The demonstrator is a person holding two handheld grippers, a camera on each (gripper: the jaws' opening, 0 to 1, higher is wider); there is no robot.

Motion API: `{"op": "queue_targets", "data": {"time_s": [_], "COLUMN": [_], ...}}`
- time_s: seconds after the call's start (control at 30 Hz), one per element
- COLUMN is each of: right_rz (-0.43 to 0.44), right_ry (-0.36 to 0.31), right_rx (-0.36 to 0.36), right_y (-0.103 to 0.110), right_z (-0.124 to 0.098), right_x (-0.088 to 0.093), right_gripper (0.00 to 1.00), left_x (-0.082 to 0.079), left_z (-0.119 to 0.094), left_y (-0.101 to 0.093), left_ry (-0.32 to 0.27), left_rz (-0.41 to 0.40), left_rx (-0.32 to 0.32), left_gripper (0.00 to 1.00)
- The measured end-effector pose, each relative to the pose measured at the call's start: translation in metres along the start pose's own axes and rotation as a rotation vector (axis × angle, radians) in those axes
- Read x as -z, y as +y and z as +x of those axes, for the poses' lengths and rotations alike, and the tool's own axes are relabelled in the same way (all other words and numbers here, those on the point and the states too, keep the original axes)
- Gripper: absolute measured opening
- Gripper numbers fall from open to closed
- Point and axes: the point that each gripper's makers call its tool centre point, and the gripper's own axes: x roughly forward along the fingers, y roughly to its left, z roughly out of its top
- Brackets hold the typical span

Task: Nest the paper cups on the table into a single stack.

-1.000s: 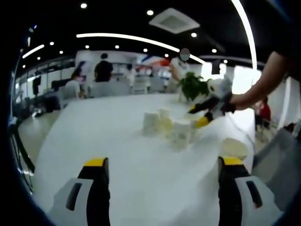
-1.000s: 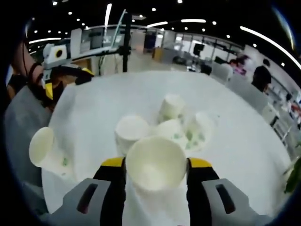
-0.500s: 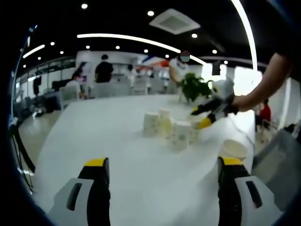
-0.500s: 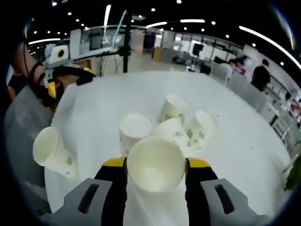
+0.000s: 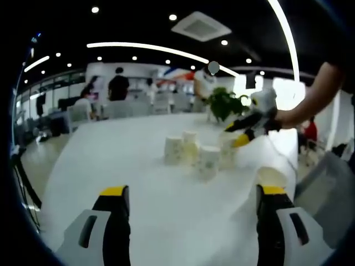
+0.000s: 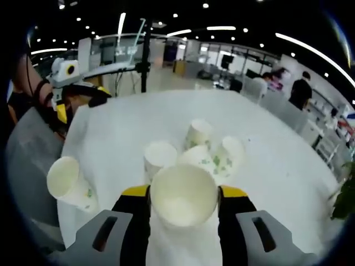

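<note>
My right gripper (image 6: 184, 194) is shut on a white paper cup (image 6: 183, 198), mouth up, held above the white table (image 6: 277, 183). Just beyond it stands a cluster of several paper cups (image 6: 199, 147) with green print. One more cup (image 6: 67, 180) stands alone near the table's left edge. In the left gripper view my left gripper (image 5: 192, 191) is open with nothing between its jaws, and the cluster (image 5: 195, 152) sits ahead of it. The lone cup (image 5: 270, 177) is at the right. The right gripper (image 5: 244, 130) hangs over the cluster's right side, and the left gripper (image 6: 77, 94) hovers past the table's far left edge.
A potted green plant (image 5: 222, 102) stands on the table beyond the cups, also at the rim as the plant (image 6: 346, 199). A black stand (image 6: 145, 55) rises behind the table. People and chairs (image 5: 119, 83) fill the background. The table edge (image 6: 61, 221) drops off close to the lone cup.
The right gripper has risen a little with its cup, so the cluster looks smaller and farther below it. The left view has shifted slightly; its jaws stay open.
</note>
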Motion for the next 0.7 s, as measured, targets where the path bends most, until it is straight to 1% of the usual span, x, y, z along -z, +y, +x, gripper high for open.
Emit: {"op": "queue_targets", "data": {"time_s": [0.3,0.33,0.47,0.6,0.7], "right_rz": [-0.024,-0.024,-0.026,-0.039,-0.058], "right_ry": [-0.045,-0.056,-0.075,-0.096,-0.116], "right_rx": [0.027,0.034,0.048,0.056,0.056], "right_y": [0.0,-0.001,-0.002,0.0,0.005], "right_z": [-0.02,-0.024,-0.034,-0.046,-0.054], "right_x": [-0.021,-0.025,-0.031,-0.041,-0.054], "right_gripper": [0.44,0.44,0.44,0.44,0.44], "left_x": [-0.005,-0.006,-0.005,-0.008,-0.009], "left_z": [-0.001,-0.002,-0.002,-0.003,-0.003], "left_y": [-0.005,-0.006,-0.009,-0.013,-0.013], "left_ry": [-0.008,-0.009,-0.009,-0.014,-0.015], "left_rz": [0.008,0.012,0.021,0.026,0.031], "left_rx": [0.009,0.011,0.021,0.029,0.031], "left_gripper": [0.93,0.93,0.93,0.92,0.92]}}
